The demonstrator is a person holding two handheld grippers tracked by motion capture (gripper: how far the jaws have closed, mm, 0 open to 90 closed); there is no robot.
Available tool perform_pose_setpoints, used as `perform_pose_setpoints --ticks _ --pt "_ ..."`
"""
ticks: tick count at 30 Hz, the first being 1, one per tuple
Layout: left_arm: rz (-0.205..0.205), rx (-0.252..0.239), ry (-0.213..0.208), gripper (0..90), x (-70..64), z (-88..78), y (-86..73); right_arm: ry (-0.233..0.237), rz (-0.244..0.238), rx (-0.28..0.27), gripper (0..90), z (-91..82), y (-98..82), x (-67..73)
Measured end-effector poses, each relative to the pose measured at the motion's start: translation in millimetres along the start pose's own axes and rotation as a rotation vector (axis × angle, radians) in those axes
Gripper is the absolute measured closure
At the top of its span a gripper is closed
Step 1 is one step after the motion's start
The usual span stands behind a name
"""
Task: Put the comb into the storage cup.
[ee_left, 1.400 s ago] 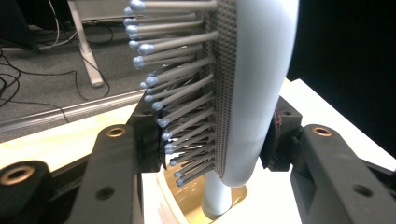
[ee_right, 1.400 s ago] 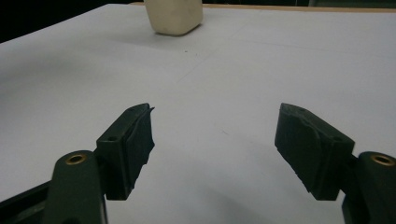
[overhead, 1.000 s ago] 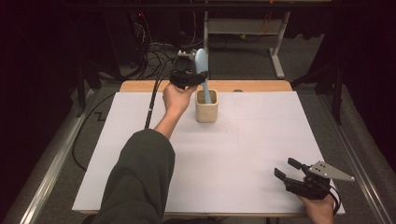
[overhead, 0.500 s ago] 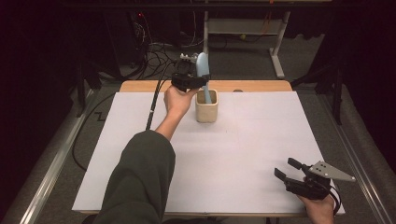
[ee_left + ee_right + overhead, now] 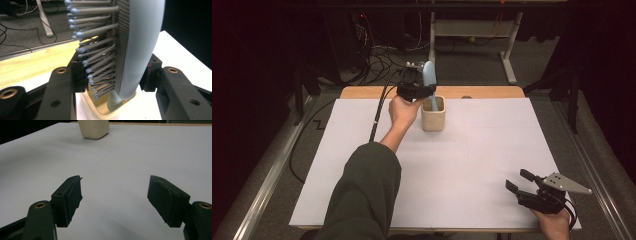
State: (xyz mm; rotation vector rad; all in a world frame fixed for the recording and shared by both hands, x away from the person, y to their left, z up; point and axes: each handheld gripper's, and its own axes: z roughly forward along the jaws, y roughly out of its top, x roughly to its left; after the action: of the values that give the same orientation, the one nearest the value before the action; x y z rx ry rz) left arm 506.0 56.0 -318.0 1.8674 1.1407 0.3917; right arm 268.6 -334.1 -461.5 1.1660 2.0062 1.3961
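— Where the white sheet covers it, how does the table [image 5: 472, 165] look?
— It spreads wide under the high view, with a strip of bare wood along its far edge; a dark sleeve [image 5: 367, 195] comes in from the bottom and reaches toward that edge.
— And on the sheet?
— A cream cup [image 5: 433, 114] stands upright near the far edge; the right gripper view sees its base [image 5: 93, 128] well ahead across bare sheet.
— The brush?
— A pale blue brush [image 5: 429, 82] stands upright with its handle down inside the cup; in the left gripper view its bristles [image 5: 97, 50] point left and its smooth back faces right.
— What holds it?
— The left gripper [image 5: 416, 91] is clamped on the brush head just above the cup's rim; one jaw sits against the bristles, the other against the back.
— And the other tool?
— The right gripper [image 5: 523, 183] rests at the near right corner, well apart from the cup; its jaws stand wide with nothing between them.
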Motion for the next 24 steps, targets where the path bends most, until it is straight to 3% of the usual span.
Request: perform_pose_setpoints --ticks 24 --pt "0.001 0.014 -0.002 51.1 -0.9 9.2 -9.7 0.000 0.001 -0.003 28.1 0.1 -0.1 -0.2"
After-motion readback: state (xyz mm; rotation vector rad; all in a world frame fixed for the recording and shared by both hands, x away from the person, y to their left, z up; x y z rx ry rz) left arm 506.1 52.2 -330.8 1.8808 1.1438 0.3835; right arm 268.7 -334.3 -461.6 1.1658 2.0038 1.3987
